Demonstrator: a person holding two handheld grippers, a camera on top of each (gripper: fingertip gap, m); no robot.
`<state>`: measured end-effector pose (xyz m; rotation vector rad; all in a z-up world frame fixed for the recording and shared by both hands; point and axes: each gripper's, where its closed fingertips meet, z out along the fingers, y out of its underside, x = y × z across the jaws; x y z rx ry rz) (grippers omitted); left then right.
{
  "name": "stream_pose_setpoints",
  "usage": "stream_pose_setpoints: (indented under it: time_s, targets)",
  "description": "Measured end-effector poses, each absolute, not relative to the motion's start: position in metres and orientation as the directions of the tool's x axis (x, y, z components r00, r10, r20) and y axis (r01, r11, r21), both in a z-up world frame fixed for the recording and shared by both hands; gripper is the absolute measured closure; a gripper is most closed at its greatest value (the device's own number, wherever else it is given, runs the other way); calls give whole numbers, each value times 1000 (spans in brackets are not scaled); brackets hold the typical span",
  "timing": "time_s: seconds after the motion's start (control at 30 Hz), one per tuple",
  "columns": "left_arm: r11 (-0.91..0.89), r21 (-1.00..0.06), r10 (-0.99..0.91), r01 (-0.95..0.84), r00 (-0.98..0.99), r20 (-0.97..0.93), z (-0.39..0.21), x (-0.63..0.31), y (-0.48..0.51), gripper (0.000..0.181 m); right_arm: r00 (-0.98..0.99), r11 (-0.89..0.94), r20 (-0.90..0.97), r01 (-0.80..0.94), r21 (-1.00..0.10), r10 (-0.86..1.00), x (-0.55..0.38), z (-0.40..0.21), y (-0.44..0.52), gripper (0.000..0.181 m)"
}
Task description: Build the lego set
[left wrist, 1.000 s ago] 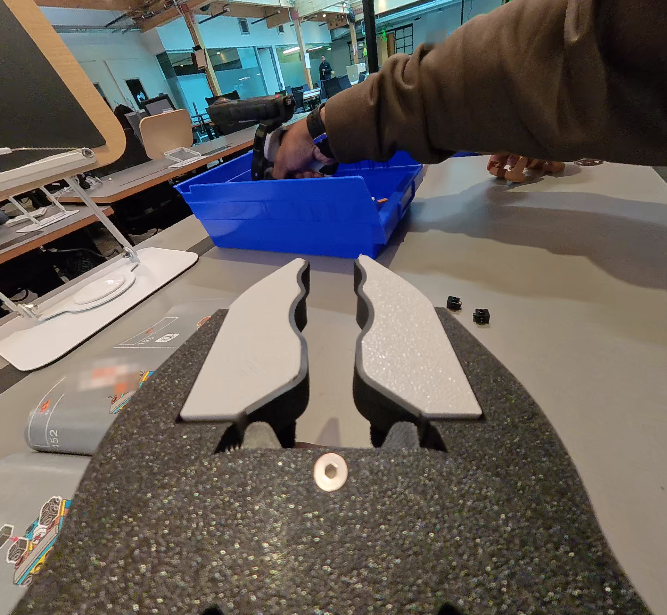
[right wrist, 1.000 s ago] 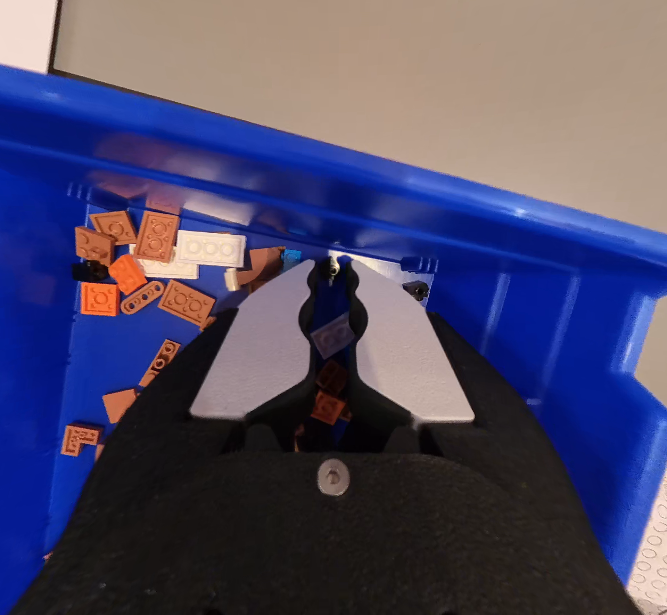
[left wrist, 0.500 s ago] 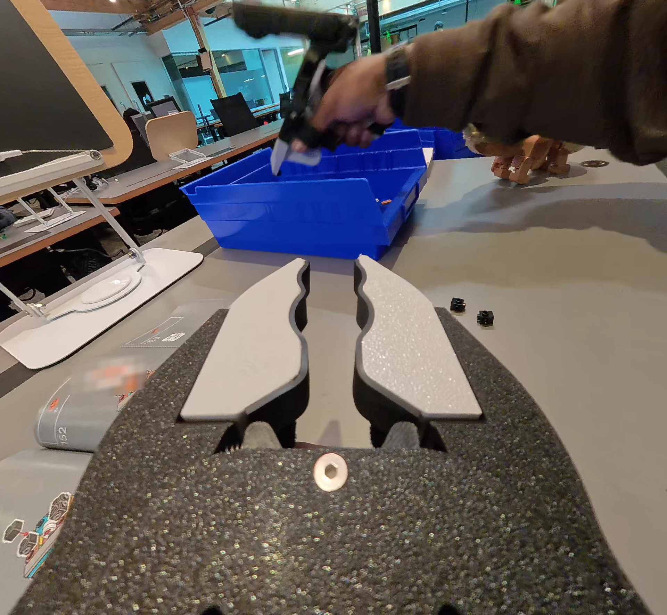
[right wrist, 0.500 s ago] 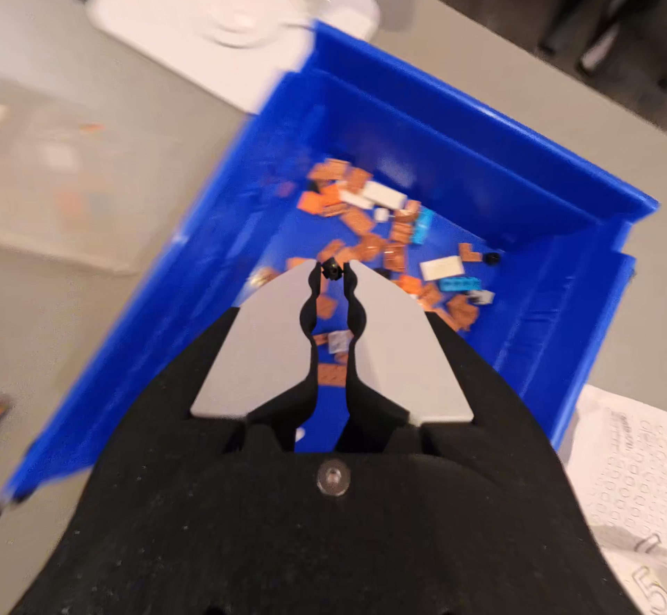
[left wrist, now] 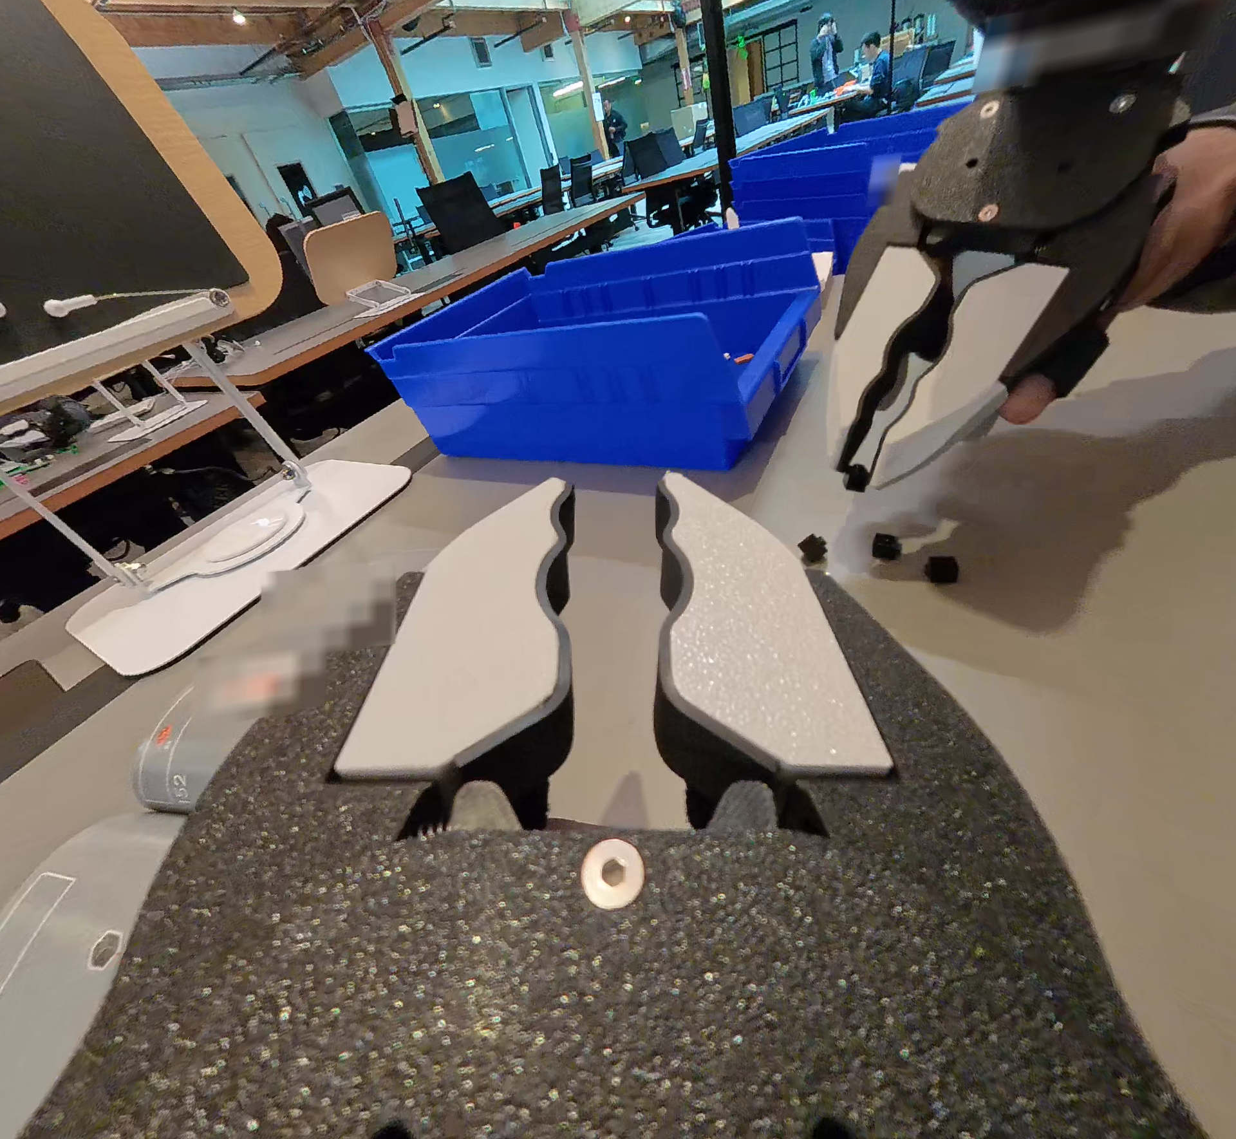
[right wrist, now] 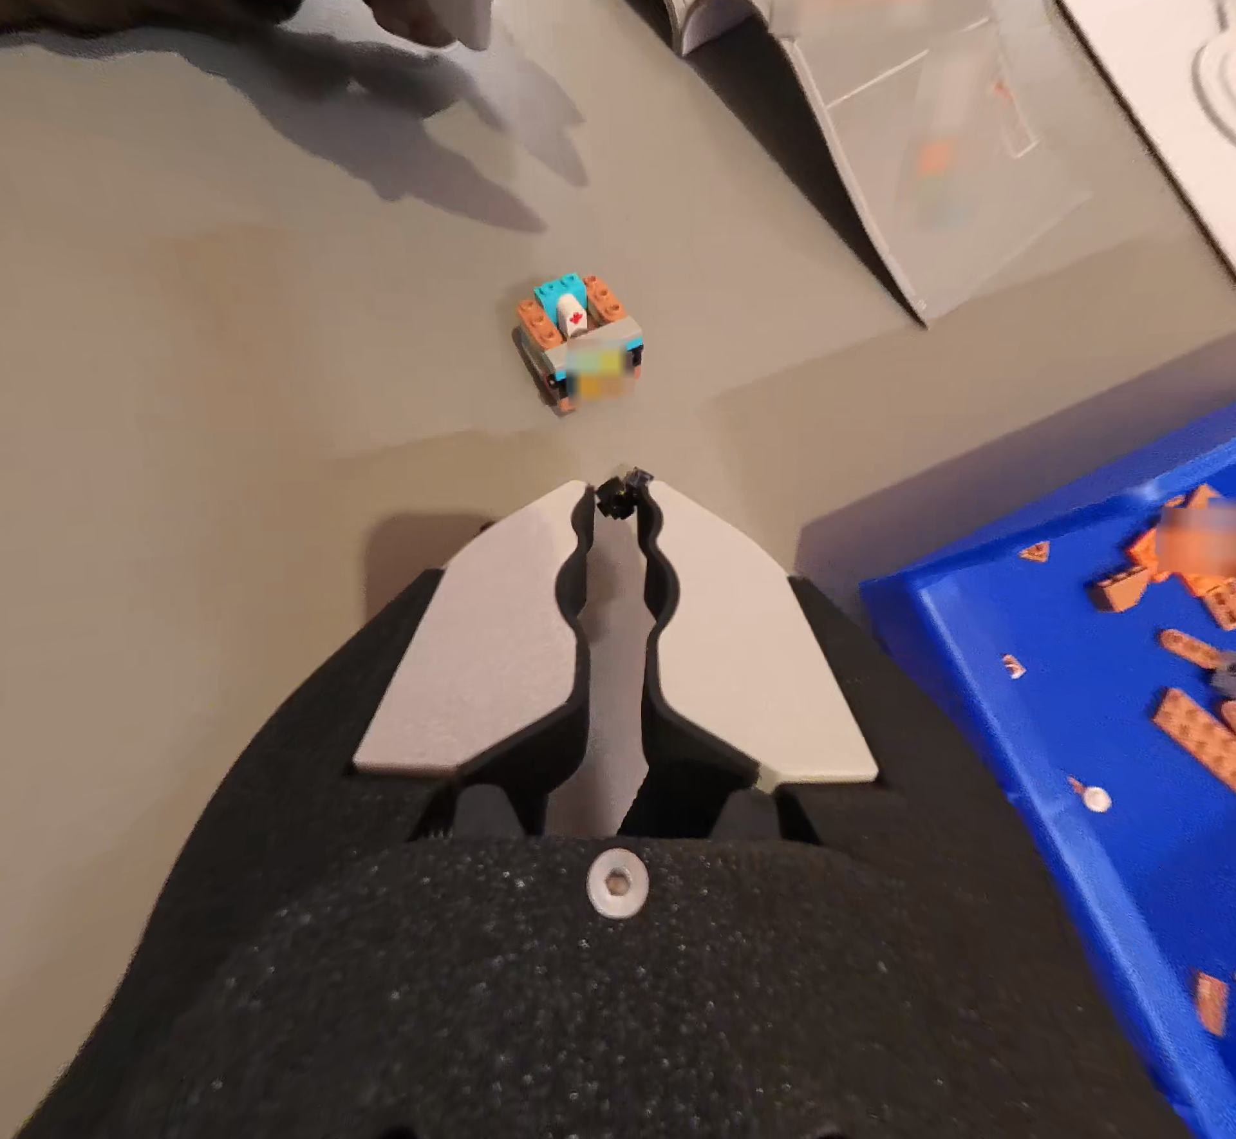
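The small black piece (right wrist: 619, 498) sits pinched at the very tips of my right gripper (right wrist: 616, 499), which is pressed together on it and nothing else. It hangs above the grey table (right wrist: 200, 438), just short of the partly built model (right wrist: 578, 344), a little block of orange, teal, grey and white bricks standing alone on the bare surface. From the left wrist view, three more small black pieces (left wrist: 886, 548) lie loose on the table under my right gripper.

My left gripper (left wrist: 615, 491) is empty, its fingers spread a little, waiting low over the table on the near side. The blue bin (right wrist: 1003, 672) of loose orange and brown parts stands just to my right, and the open instruction booklet (right wrist: 869, 103) lies beyond the model.

I judge this to be the carrying step: a part has been fetched and is on its way either to the model or to join the black ones on the table; I cannot tell which. If it goes on the model, the next move calls for lowering it square over its studs and pressing down, probably with my left gripper steadying the model so it does not skid.
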<state>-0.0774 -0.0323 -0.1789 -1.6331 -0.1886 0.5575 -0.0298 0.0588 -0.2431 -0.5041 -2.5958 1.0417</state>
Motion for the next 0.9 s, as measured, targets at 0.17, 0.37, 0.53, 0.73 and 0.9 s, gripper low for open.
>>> stream_pose_setpoints:
  time_s: [0.17,0.37,0.53,0.73,0.9]
  targets:
    - [-191,-962,432,-196,863,-262,-187,-83,-35,159,-887,634,58,280,-721,458,-34,-262,64,169]
    - [-275,-943,371,-186,884,-283,-204,-80,-31,158,-888,618,30,295,-728,460,-35,-267,68,169]
    - [-328,-926,273,-186,920,-282,-217,-67,-24,157,-887,600,21,295,-744,462,-36,-266,71,164]
    - [-406,-895,123,-184,960,-253,-234,-43,-16,150,-898,545,17,251,-800,439,-36,-253,73,155]
    - [-490,-855,87,-170,967,-241,-248,-42,-12,139,-921,509,46,172,-844,388,-35,-244,69,144]
